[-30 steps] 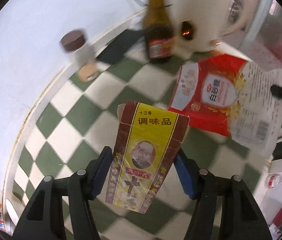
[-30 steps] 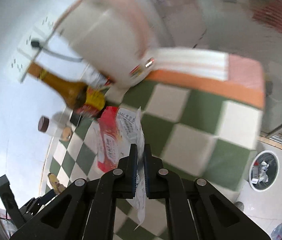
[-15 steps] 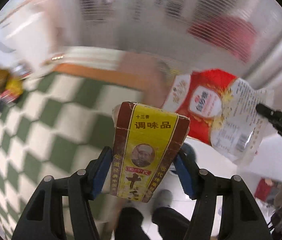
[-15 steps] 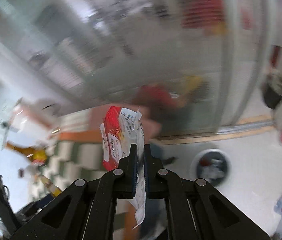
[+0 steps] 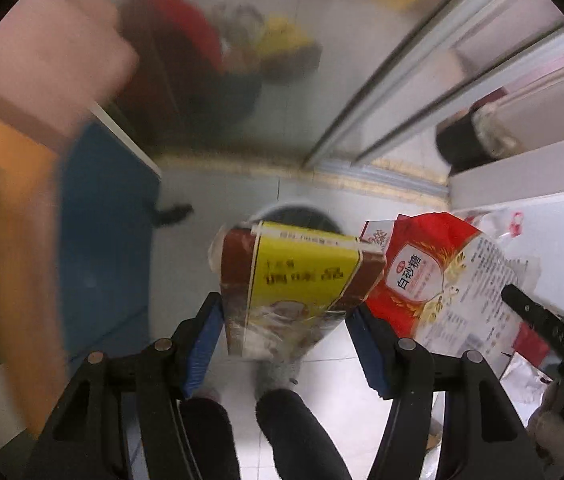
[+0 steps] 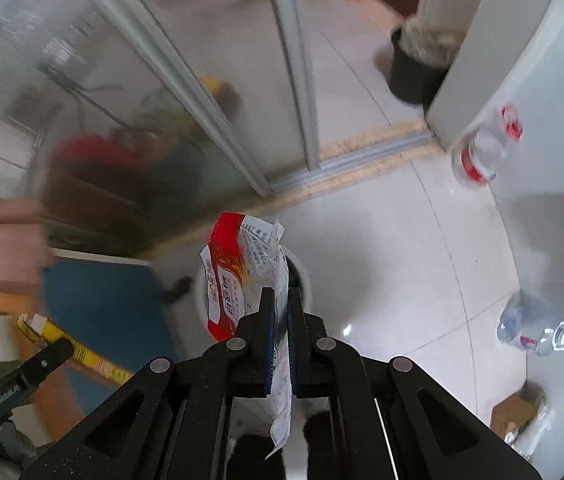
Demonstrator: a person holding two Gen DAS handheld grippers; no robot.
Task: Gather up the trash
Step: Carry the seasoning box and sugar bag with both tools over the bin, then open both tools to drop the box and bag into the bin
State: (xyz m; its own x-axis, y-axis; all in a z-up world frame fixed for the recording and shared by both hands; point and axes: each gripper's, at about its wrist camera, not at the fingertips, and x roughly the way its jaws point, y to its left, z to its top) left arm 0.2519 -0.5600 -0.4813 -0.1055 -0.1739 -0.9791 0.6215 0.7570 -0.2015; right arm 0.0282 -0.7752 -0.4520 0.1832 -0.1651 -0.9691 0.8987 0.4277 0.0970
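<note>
Yellow and brown print covers the box (image 5: 297,280) that sits tilted between the blue pads (image 5: 204,340) of the left gripper (image 5: 289,332); the jaws stand apart at box width, and whether the pads press the box or only flank it I cannot tell through the blur. At 3 o'clock from the box hangs the red and clear bag (image 5: 437,276), whose far edge is pinched by the tip of the other tool at the right edge of that view. From the right wrist, the right gripper (image 6: 278,316) has its jaws closed on the bag (image 6: 242,272), the thin clear edge running down between the pads and out below them, the red printed part standing up at 12 o'clock from the tips. Behind box and bag in both views lies a round bin (image 5: 293,216) on the pale tiled floor (image 6: 381,260), just beyond the held things; its contents are hidden. A blue panel (image 5: 102,240) fills the 9 o'clock side of the left view. On the floor at 3 o'clock in the right view lies a clear bottle (image 6: 533,328), another red-labelled bottle (image 6: 481,152) at 2 o'clock, and a dark bucket (image 6: 417,68) at 1 o'clock beside a sliding glass door (image 6: 162,100)
</note>
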